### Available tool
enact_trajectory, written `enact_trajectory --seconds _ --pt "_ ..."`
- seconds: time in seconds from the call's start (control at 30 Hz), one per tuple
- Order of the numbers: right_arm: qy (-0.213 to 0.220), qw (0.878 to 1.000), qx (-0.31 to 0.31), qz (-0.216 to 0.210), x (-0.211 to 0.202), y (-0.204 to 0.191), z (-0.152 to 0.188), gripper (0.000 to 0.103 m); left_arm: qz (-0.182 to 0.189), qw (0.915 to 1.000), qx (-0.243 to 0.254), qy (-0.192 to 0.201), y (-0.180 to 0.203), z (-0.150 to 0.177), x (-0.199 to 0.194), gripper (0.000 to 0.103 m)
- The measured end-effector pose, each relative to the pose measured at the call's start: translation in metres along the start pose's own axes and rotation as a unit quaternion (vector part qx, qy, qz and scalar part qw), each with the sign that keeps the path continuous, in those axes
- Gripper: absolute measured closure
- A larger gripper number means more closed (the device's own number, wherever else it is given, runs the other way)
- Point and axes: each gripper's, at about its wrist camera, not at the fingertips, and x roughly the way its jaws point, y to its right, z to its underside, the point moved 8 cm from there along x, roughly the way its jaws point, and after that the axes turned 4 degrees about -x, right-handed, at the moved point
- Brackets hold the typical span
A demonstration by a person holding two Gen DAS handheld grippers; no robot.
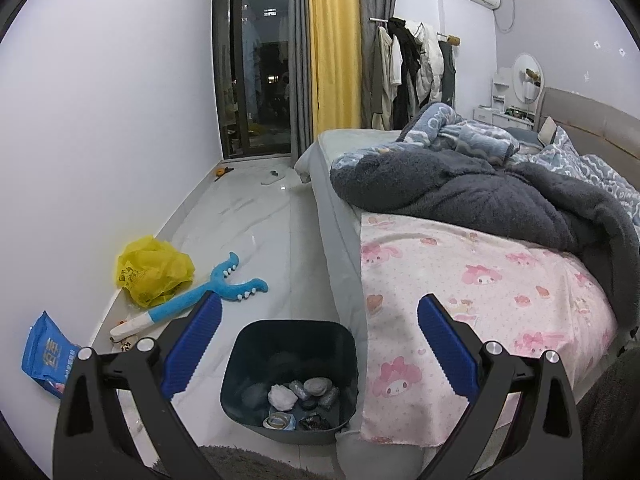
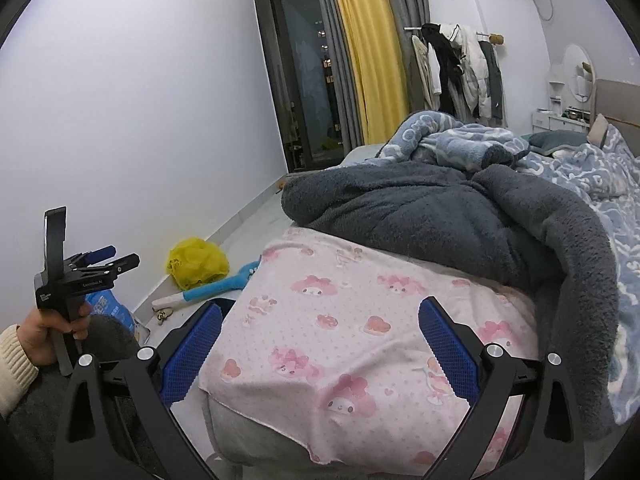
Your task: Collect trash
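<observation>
A dark blue trash bin (image 1: 240,364) stands on the floor beside the bed and holds several crumpled pieces of trash (image 1: 298,398). My left gripper (image 1: 319,320) is open and empty, held above the bin. A crumpled yellow plastic bag (image 1: 154,270) lies on the floor by the wall; it also shows in the right wrist view (image 2: 198,260). A blue packet (image 1: 46,354) leans against the wall at the left. My right gripper (image 2: 320,320) is open and empty over the pink sheet (image 2: 360,320) at the bed's corner. The left gripper (image 2: 106,258) shows at the left of the right wrist view, held by a hand.
A blue plush stick toy (image 1: 208,294) lies on the floor next to the yellow bag. The bed (image 1: 460,280) carries a grey blanket (image 1: 480,196) and blue bedding. A glass door (image 1: 260,60), curtains and a clothes rack (image 1: 412,68) stand at the far end. The tiled floor (image 1: 256,220) runs between wall and bed.
</observation>
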Motion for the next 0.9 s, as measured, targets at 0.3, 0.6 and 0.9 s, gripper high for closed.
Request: enact_trajectory --seconds 0.3,0.6,0.9 --pt "-0.003 1.0 -0.001 -0.003 0.0013 -0.0053 0.0008 0.003 -0.002 0.9998 -0.011 -0.017 -0.0053 0.0038 0.0064 0.003" --pt "-0.002 1.0 -0.001 -0.004 0.0007 -0.0078 0.0003 0.003 0.0 0.9998 -0.011 -0.017 -0.004 0.0029 0.0055 0.003" --pt "-0.003 1.0 -0.001 -0.004 0.0009 -0.0085 0.0004 0.003 0.001 0.9998 -0.012 -0.017 -0.0029 0.0031 0.0054 0.003"
